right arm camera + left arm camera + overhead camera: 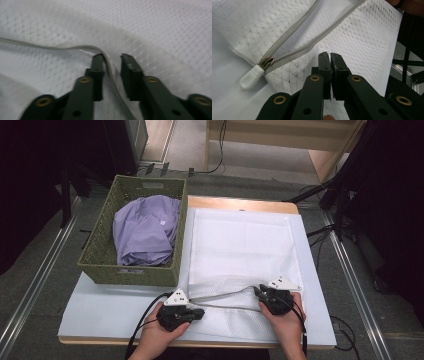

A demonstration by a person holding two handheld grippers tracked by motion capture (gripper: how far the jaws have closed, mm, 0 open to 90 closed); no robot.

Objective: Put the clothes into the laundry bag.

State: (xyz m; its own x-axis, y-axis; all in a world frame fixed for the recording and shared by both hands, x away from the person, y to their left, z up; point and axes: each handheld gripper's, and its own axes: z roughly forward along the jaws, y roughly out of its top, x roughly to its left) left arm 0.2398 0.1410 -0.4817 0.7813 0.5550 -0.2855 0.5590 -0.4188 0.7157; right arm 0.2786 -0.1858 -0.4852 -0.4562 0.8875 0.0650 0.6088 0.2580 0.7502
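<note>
High view: a woven olive-green basket point(100, 265) sits at the table's far left with a crumpled lilac garment point(145, 232) inside; beside it a white mesh zip-up laundry bag point(240, 245) lies flat on a pale sheet point(100, 312) covering the wooden table point(240, 202). My left gripper point(197, 312) rests at the bag's near left corner, hand wrapped round its body, jaws pointing right along the grey zipper point(225, 294); my right gripper point(260, 292) sits at the zipper's other end, jaws pointing left, wrist low on the cloth. Left gripper view: my jaws are clamped together on a pinch of mesh just below the parted zipper; the white plastic zip pull point(252, 76) lies just left of them, untouched. Right gripper view: jaws stand a little apart with a raised fold of bag edge and zipper tape point(110, 72) between them; whether the pads press it I cannot tell.
</note>
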